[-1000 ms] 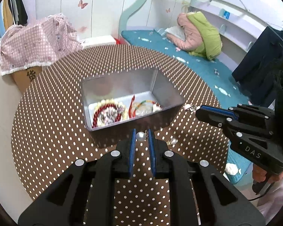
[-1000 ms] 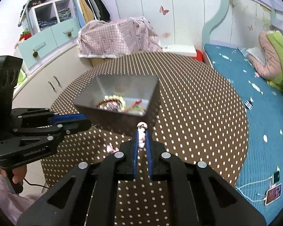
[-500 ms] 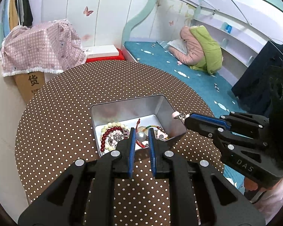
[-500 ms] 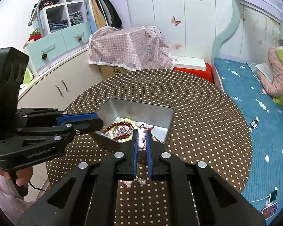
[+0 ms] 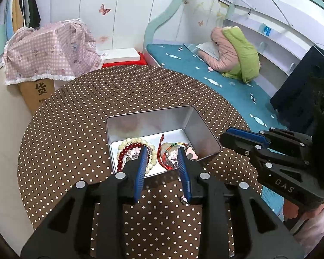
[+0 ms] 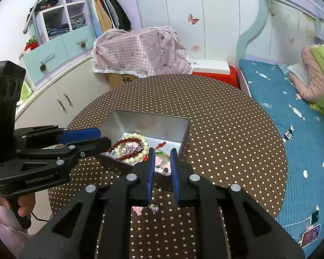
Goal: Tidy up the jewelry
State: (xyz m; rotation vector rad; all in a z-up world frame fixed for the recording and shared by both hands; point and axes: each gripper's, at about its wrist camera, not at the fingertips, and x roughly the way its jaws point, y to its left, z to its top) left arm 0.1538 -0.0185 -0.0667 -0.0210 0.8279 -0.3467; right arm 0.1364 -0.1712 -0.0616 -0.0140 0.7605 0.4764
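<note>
At the left of the polka-dot table (image 5: 71, 129), bare cloth is seen up to the open metal tin (image 5: 203, 129), which sits near the middle of the tabletop. Inside the tin, a dark red bead bracelet (image 5: 127, 151) and a cream bead bracelet (image 5: 136, 140) are coiled together on its left side, with a red cord (image 5: 161, 149) and small pink charms (image 5: 191, 151) to their right. The left gripper (image 5: 162, 157) is held over the tin's near rim, its blue-padded jaws spread apart with nothing between them. The right gripper (image 6: 162, 158) is likewise parted and empty, poised above the tin's near corner. Two loose pieces are left on the cloth on the near side of the tin, beneath the tools: a small silver ball (image 6: 155, 209) and a pink charm (image 6: 138, 209), lying just beside each other. In the right wrist view they lie behind and below the right fingertips, toward the handle, so that gripper is judged the nearer. The coming move is judged to call for drawing back and down, away from the tin. Neither piece shows a clear long axis.
</note>
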